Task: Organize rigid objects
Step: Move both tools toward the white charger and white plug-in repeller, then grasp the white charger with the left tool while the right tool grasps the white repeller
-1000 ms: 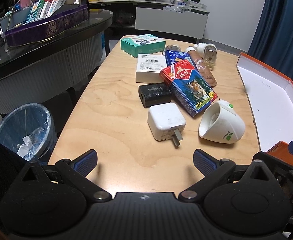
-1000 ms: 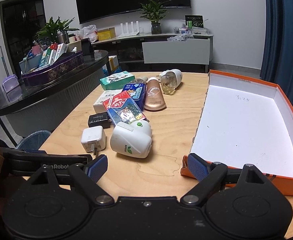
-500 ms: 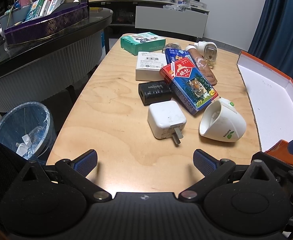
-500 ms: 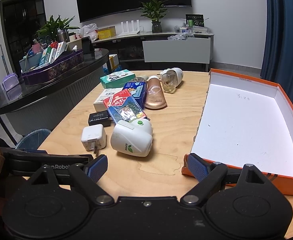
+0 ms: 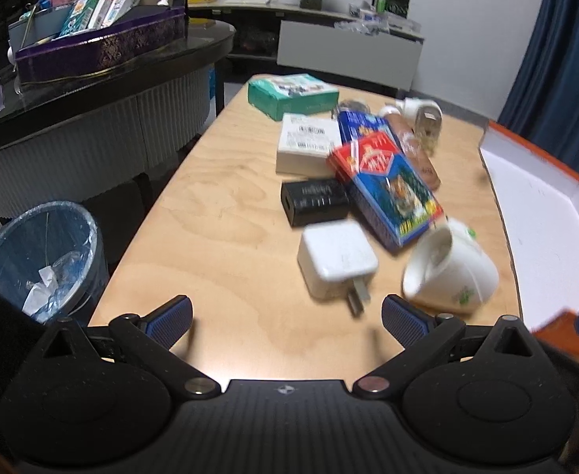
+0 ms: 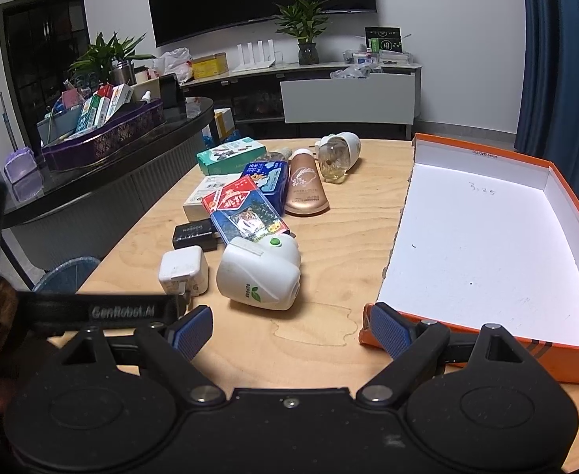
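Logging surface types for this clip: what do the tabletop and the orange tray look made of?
Tabletop: looks like light plywood with a matte finish, showing swirling grain. Orange tray: probably cardboard, a box lid, with thin folded walls, a matte white inside and a ragged torn edge.

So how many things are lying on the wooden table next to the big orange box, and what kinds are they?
Small boxes: 4 (green, white, blue, red-and-blue)
Chargers: 2 (white, black)
White plug-in devices: 2
Tube: 1
Total: 9
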A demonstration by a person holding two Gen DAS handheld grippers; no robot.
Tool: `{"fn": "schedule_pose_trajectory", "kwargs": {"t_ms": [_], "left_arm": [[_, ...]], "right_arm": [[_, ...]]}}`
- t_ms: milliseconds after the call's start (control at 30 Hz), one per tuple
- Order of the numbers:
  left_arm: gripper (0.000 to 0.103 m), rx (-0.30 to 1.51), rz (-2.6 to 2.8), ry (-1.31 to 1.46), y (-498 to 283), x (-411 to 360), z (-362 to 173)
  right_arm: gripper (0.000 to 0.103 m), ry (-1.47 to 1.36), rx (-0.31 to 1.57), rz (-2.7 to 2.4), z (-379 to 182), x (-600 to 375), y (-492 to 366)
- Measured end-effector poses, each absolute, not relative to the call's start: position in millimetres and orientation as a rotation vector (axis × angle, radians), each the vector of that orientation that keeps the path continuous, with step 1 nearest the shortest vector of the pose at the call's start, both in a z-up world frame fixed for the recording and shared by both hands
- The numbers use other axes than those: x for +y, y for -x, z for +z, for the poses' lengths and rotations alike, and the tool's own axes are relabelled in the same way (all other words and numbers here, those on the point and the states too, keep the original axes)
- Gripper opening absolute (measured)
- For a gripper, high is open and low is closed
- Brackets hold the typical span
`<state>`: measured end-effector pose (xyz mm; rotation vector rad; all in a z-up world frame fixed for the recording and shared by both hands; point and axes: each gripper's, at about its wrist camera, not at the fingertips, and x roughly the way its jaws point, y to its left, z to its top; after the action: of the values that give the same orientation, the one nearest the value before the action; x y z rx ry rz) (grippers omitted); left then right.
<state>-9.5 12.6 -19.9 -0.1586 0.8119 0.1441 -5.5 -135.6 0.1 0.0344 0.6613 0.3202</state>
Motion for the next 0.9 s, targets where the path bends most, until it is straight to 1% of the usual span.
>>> {"fn": "schedule_pose_trajectory", "kwargs": {"t_ms": [167, 267, 300, 333, 367, 400, 433, 600, 767, 900], "left_arm": [[0.103, 0.801, 0.151, 0.164, -15, 9, -25], [0.096, 0.798, 0.144, 0.124, -24, 4, -31], [0.090, 0.789, 0.134, 0.106, -24, 2, -32], [0.079, 0.774, 0.123, 0.093, -23, 2, -32], [0.072, 0.758, 0.105, 0.090, -21, 2, -31], [0.054, 0.745, 0.095, 0.090, -18, 3, -31], [0.043, 0.737, 0.082, 0.095, -16, 5, -30], [0.042, 0.718, 0.077, 0.170, -2, 18, -27], [0.042, 0.657, 0.115, 0.186, 9, 29, -16], [0.043, 0.644, 0.112, 0.215, 7, 33, -15]], "right_arm": [[0.102, -0.010, 0.646, 0.327, 0, -134, 4], [0.102, 0.012, 0.639, 0.354, -1, -131, 2], [0.102, 0.019, 0.636, 0.366, -2, -130, 1], [0.102, 0.021, 0.633, 0.376, -3, -129, -1], [0.102, 0.030, 0.627, 0.381, -4, -127, -3], [0.102, 0.031, 0.625, 0.392, -4, -125, -6], [0.102, 0.034, 0.624, 0.401, -5, -124, -9], [0.102, -0.002, 0.636, 0.445, -9, -116, -29], [0.102, -0.125, 0.692, 0.482, -16, -114, -53], [0.102, -0.104, 0.746, 0.444, -26, -102, -74]]}}
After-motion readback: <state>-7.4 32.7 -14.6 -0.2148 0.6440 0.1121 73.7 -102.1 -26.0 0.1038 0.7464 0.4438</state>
